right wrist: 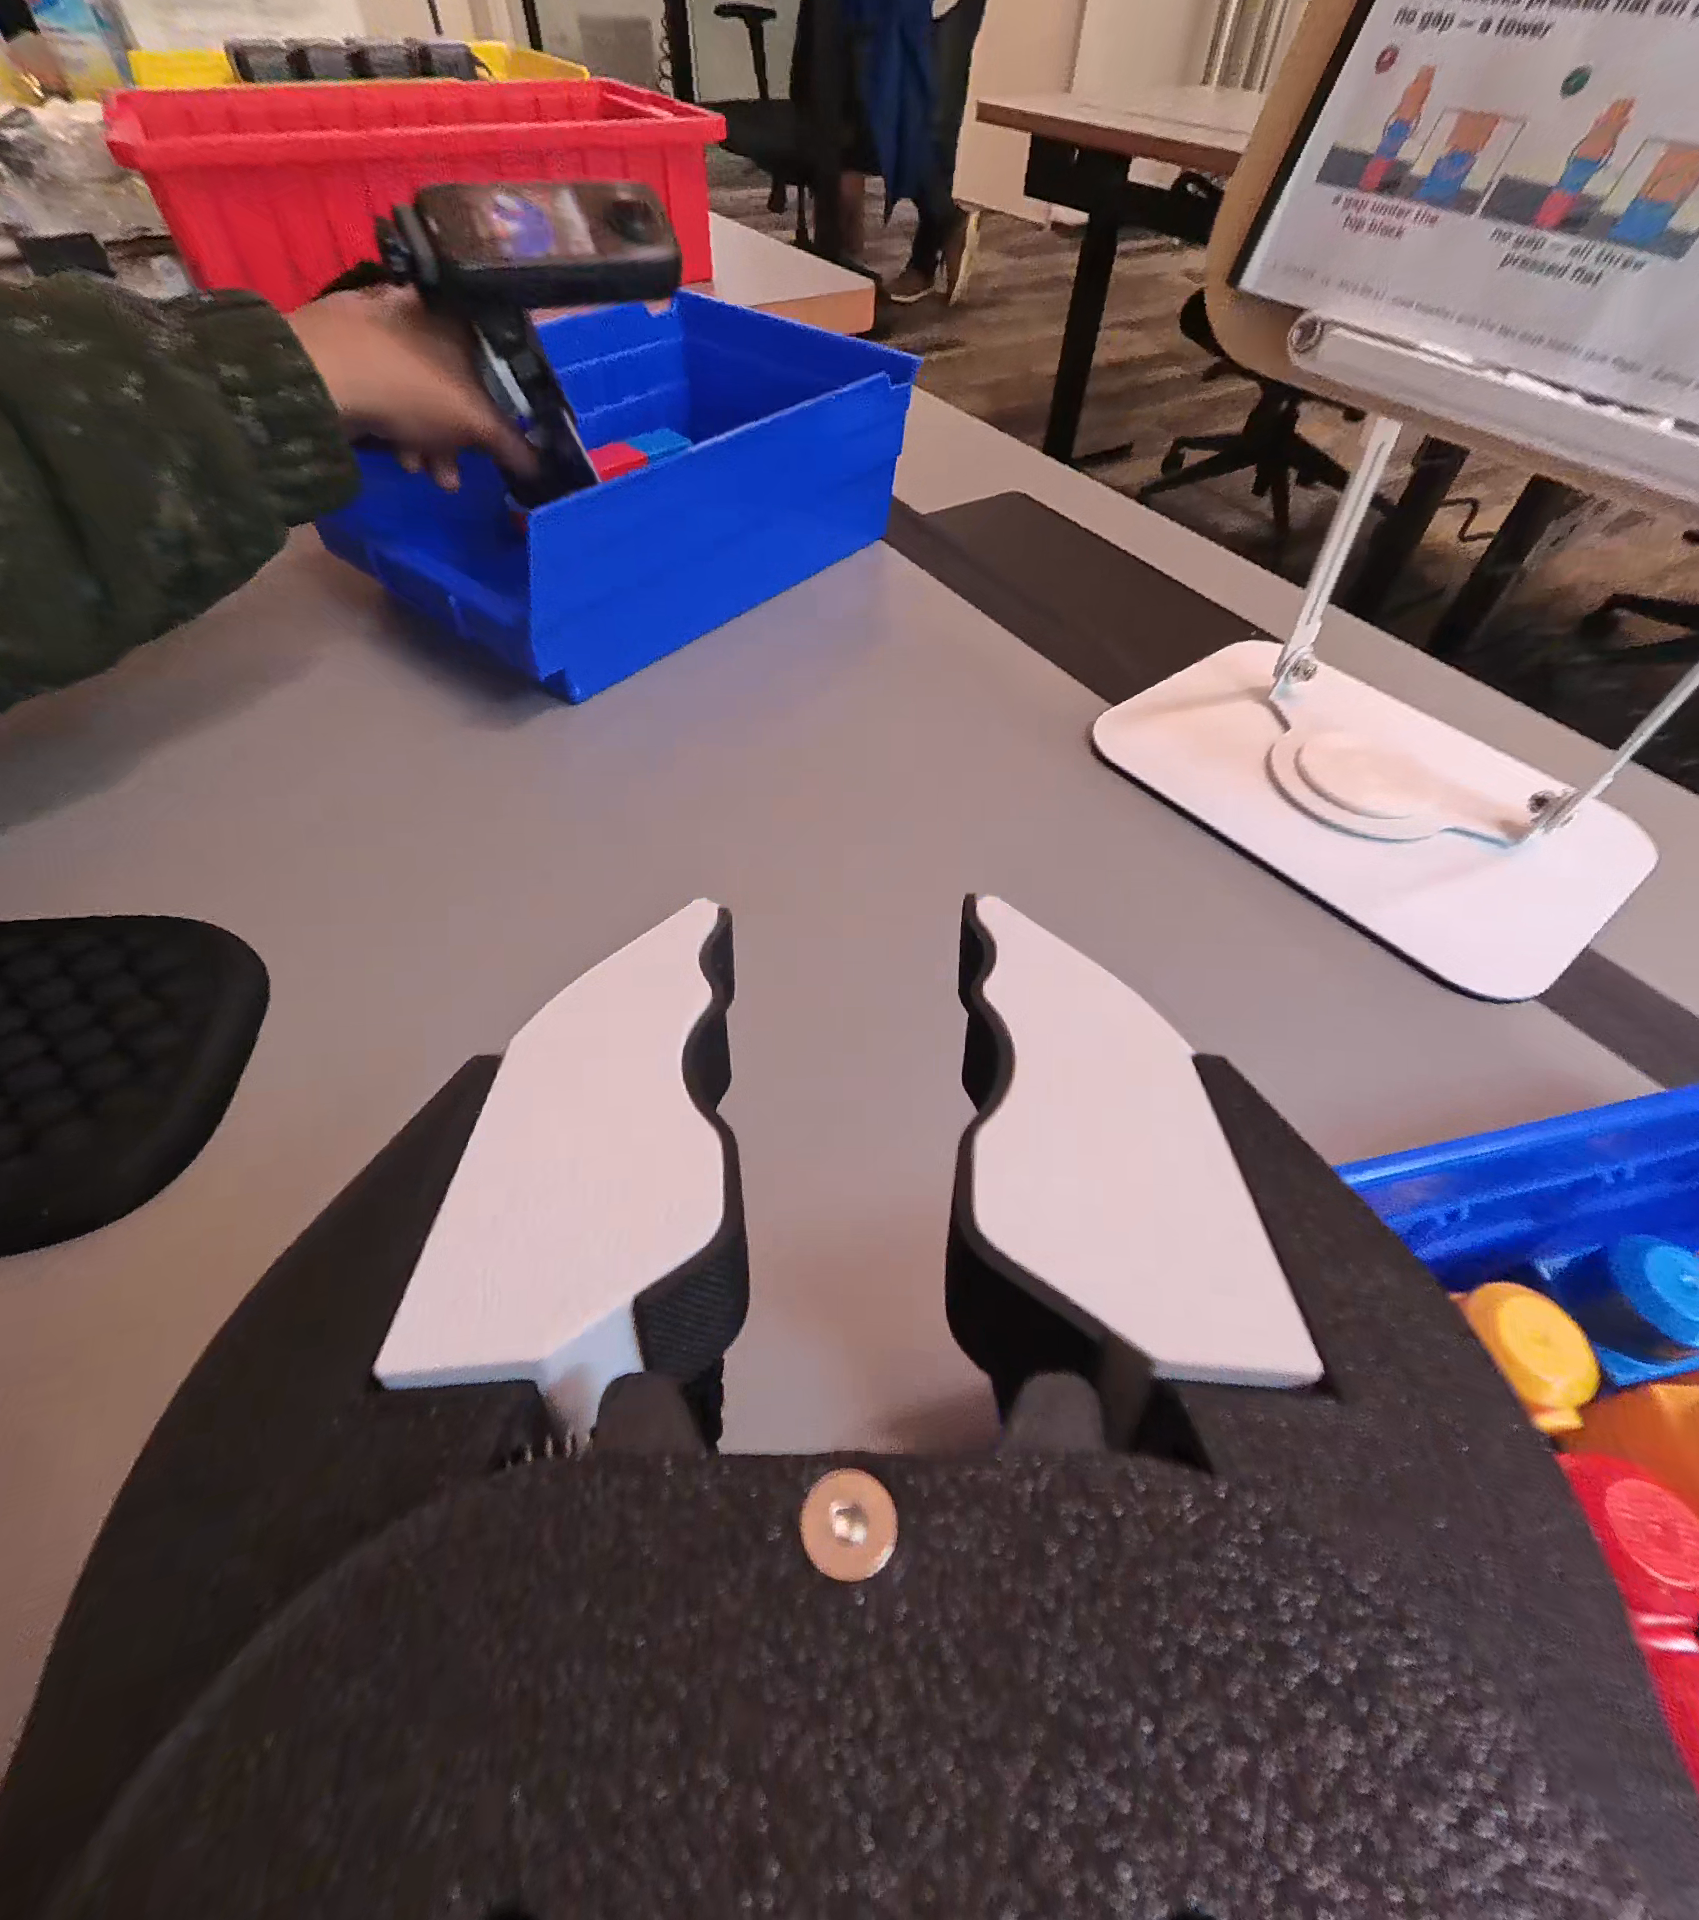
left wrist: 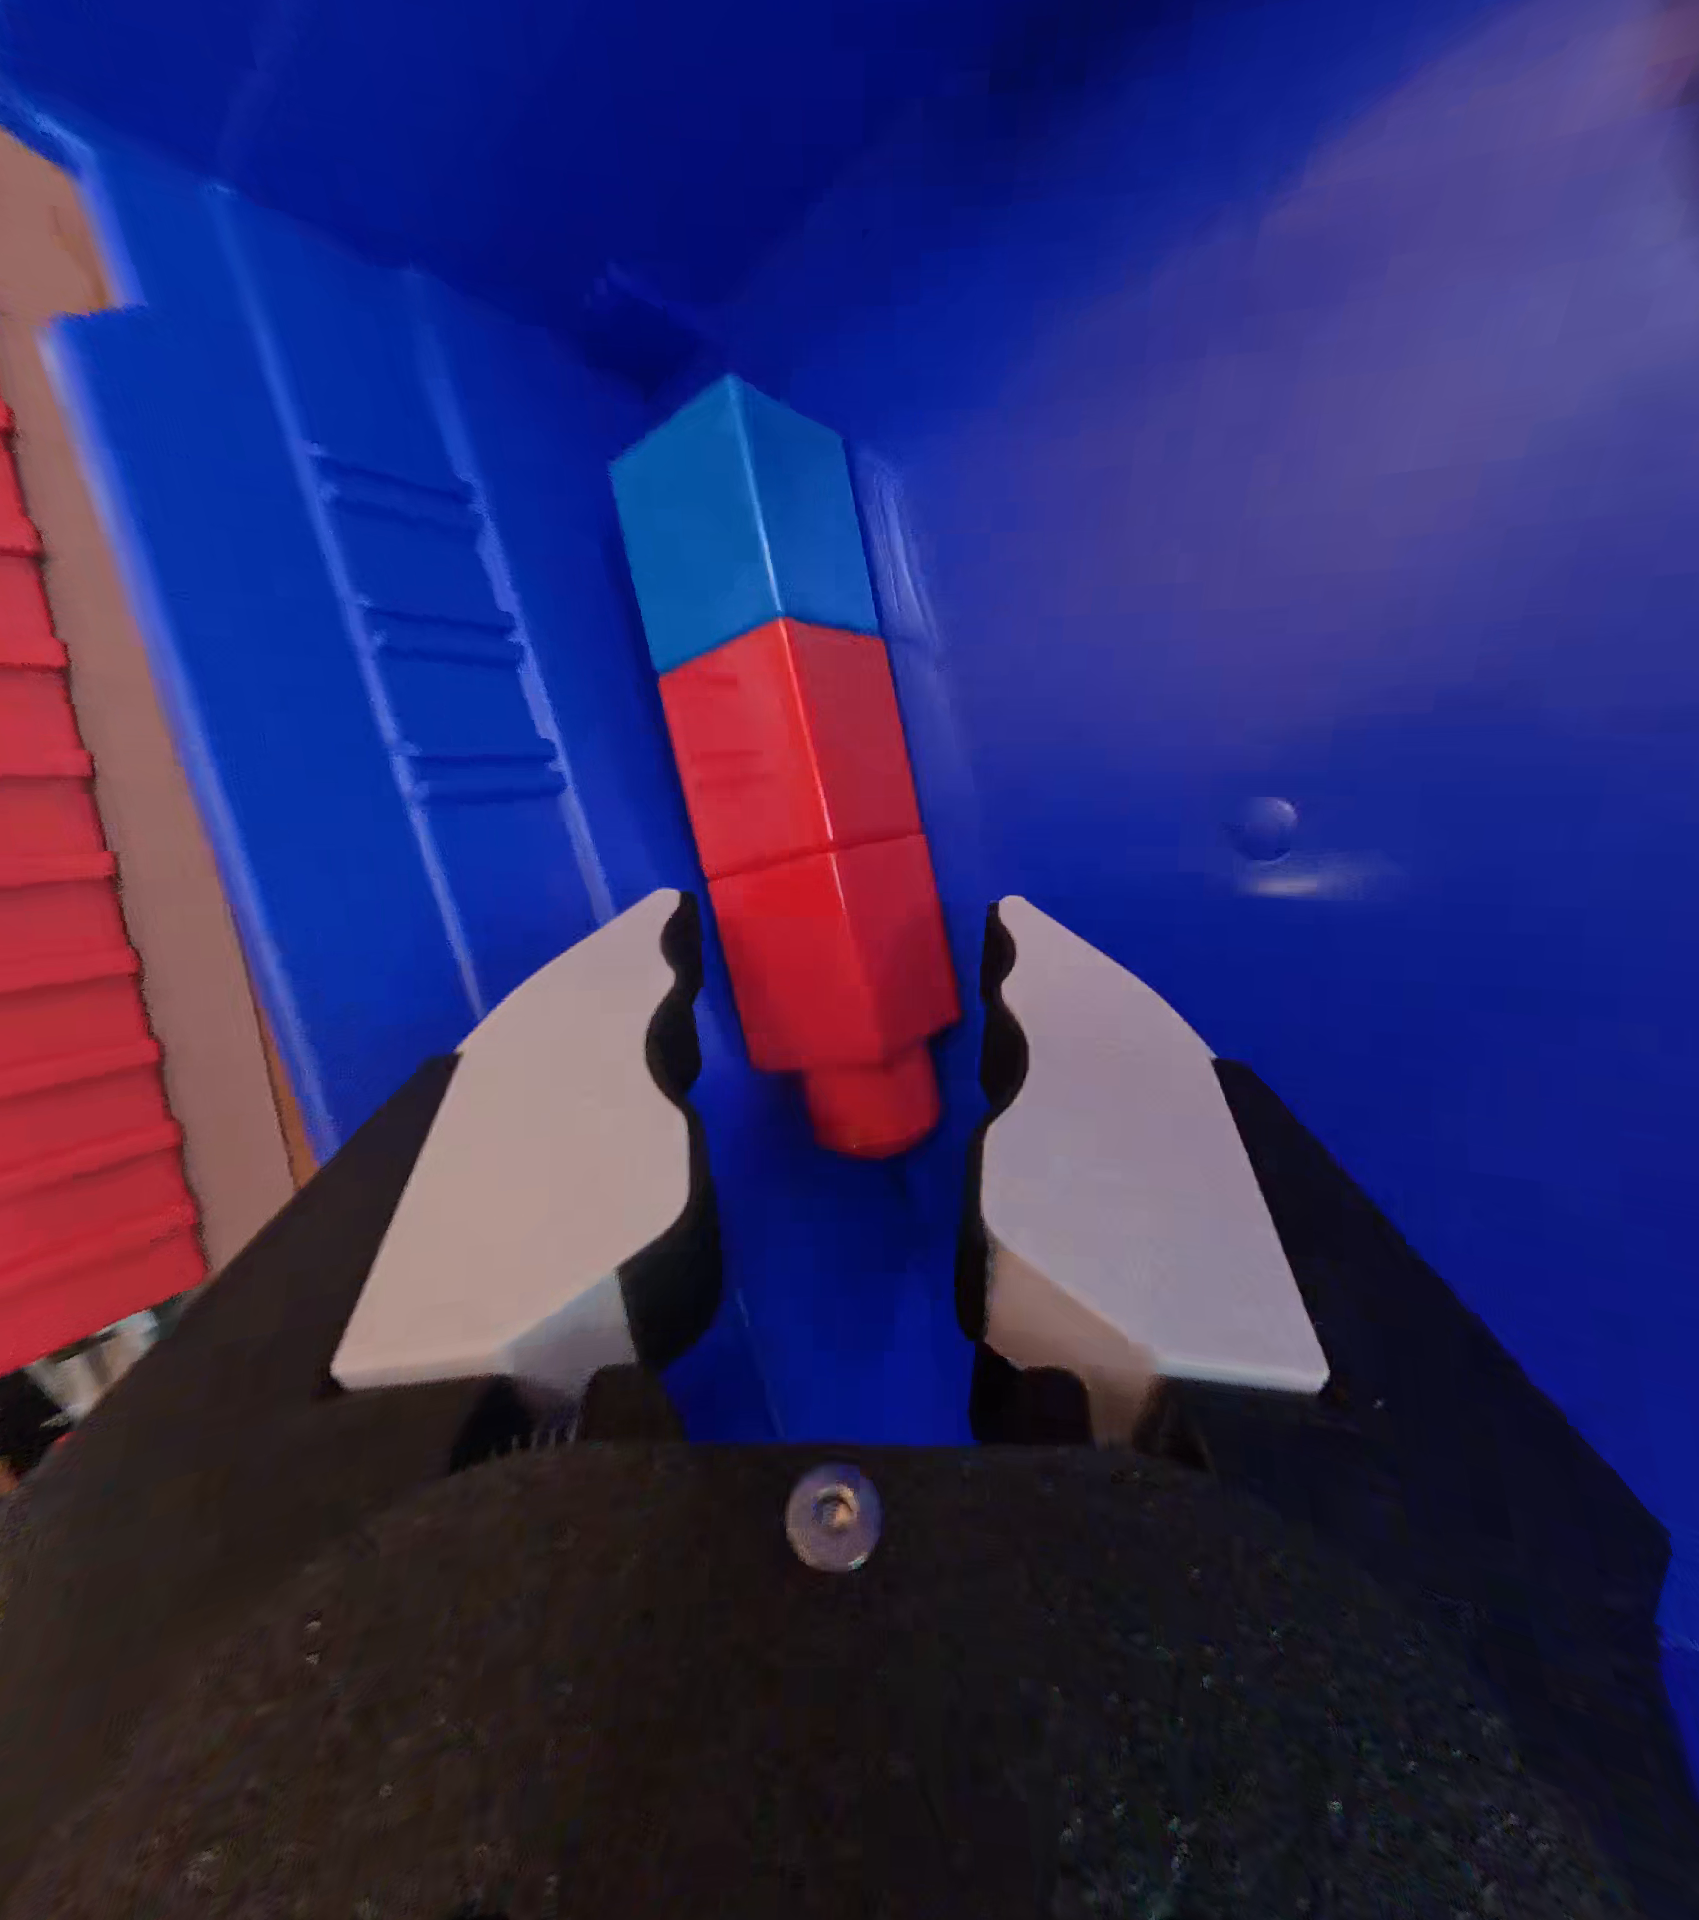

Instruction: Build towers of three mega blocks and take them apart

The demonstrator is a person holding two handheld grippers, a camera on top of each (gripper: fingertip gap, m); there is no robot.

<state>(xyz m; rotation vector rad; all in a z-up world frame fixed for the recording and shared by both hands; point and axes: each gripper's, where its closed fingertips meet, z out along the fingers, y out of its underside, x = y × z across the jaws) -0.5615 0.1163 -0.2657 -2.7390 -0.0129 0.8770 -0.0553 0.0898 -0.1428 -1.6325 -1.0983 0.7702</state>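
A tower of three blocks, two red and one light blue at its far end, lies on its side inside the blue bin. My left gripper is open inside the bin, its fingertips on either side of the near red block with gaps on both sides. In the right wrist view the left gripper reaches into the same blue bin, where the tower shows. My right gripper is open and empty over the grey table.
A second blue bin with several loose blocks in red, orange, yellow and blue sits at the right. A red bin stands behind. A white stand holds an instruction sheet. A black pad lies at the left. Tip to tip, the grippers are about 50 cm apart.
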